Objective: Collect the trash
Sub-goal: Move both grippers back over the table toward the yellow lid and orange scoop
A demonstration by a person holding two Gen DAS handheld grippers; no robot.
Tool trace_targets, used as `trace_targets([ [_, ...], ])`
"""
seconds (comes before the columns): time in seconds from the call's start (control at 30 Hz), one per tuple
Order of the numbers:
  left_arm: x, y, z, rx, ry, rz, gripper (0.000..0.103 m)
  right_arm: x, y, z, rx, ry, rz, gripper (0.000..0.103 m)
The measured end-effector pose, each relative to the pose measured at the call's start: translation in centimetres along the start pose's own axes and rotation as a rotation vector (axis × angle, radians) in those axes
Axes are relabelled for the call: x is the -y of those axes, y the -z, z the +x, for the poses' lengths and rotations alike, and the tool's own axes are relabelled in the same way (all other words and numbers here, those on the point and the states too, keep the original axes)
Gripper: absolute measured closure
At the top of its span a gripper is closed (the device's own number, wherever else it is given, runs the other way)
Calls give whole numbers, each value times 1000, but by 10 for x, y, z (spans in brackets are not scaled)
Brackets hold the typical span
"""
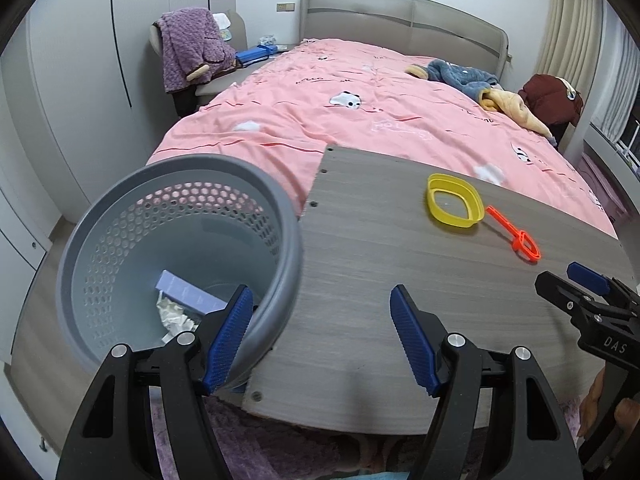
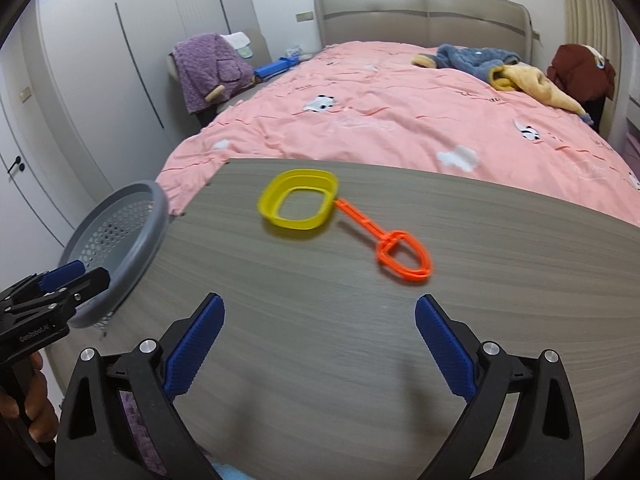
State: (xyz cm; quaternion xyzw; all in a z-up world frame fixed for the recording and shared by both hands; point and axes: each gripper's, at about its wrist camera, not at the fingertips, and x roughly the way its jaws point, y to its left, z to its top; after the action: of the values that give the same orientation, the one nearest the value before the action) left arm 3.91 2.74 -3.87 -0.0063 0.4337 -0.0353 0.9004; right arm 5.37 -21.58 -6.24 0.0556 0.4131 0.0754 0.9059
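Left wrist view: the left gripper (image 1: 322,336) has its two blue pads spread wide, nothing pinched between them. Its left pad (image 1: 228,336) sits right at the rim of one grey perforated wastebasket (image 1: 180,240), which leans against the left edge of the wooden board (image 1: 400,280); whether pad and rim actually touch is hard to tell. Inside the basket: one crumpled white paper (image 1: 174,316) and one pale purple box (image 1: 188,292). Two bits of trash lie on the board, touching each other: one yellow plastic ring lid (image 1: 454,200) and one orange plastic scoop (image 1: 516,240). The right gripper (image 1: 588,280) pokes in at the right edge, with "DAS" readable on its black body.

Right wrist view: the right gripper (image 2: 320,344) is spread wide and empty over bare board (image 2: 360,360). The yellow lid (image 2: 298,204) and orange scoop (image 2: 384,244) are ahead of it, well apart from the pads. The left gripper (image 2: 68,276) shows at the left by the basket (image 2: 132,240), with "GenRobot.AI" printed on it. The pink bedspread (image 2: 400,120) lies behind.
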Motion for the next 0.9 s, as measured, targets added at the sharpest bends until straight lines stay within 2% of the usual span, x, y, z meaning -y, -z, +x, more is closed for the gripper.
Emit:
trace_targets([
  [0.23,21,-13,10,-16,17,19,35,39,-15,14,-28,64,14,9],
  [0.5,36,-23,27,-44,25,29,35,52,-24,37,-64,101,-33,10],
  [0.67,43,-28,36,-56,26,36,35,54,-27,51,-94,109,-63,21],
  [0.9,47,-32,45,-71,26,43,35,52,-29,61,-110,113,-93,27],
])
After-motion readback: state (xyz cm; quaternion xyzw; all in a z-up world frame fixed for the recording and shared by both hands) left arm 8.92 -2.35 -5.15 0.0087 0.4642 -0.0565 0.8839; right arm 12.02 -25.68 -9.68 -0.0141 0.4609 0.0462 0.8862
